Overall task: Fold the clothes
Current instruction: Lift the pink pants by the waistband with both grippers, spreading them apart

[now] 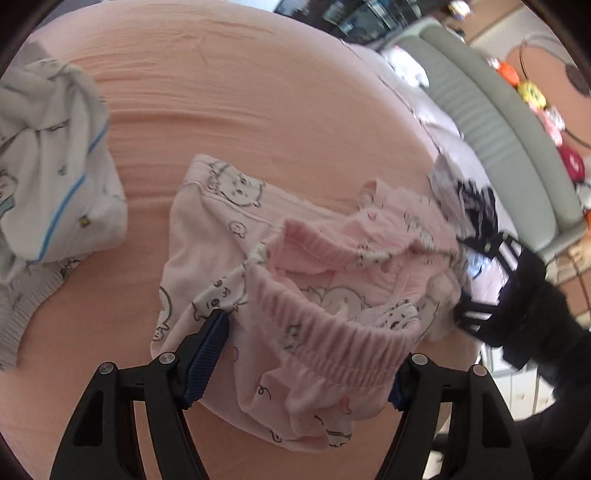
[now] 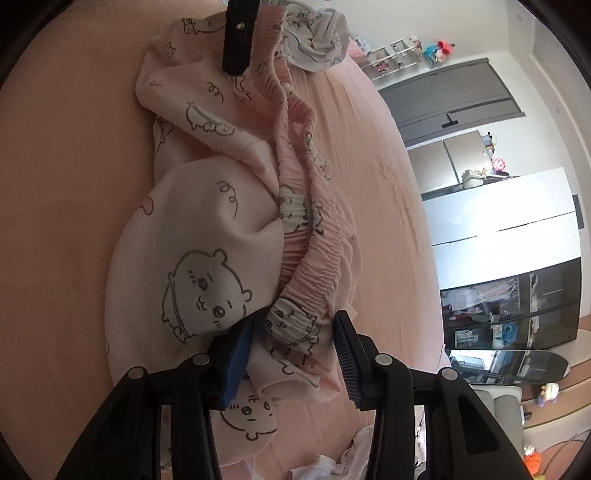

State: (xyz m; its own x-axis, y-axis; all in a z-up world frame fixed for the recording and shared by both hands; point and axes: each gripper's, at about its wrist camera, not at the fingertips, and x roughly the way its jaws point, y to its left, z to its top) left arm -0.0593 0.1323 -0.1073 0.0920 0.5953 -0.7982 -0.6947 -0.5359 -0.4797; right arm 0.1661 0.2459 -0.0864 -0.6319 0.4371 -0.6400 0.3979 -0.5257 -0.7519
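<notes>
Pink child's pants with cartoon animal prints and a ribbed elastic waistband lie bunched on the pink bed sheet. My left gripper is open with its jaws on either side of one end of the waistband. In the right wrist view the same pants stretch away, and my right gripper is open around the other end of the waistband. The left gripper's black finger shows at the far end of the pants. The right gripper shows blurred at the right of the left wrist view.
A white garment with blue piping lies crumpled at the left of the bed; it also shows in the right wrist view. A grey padded headboard and toys stand beyond. More white clothes lie near the bed's edge. Wardrobes line the wall.
</notes>
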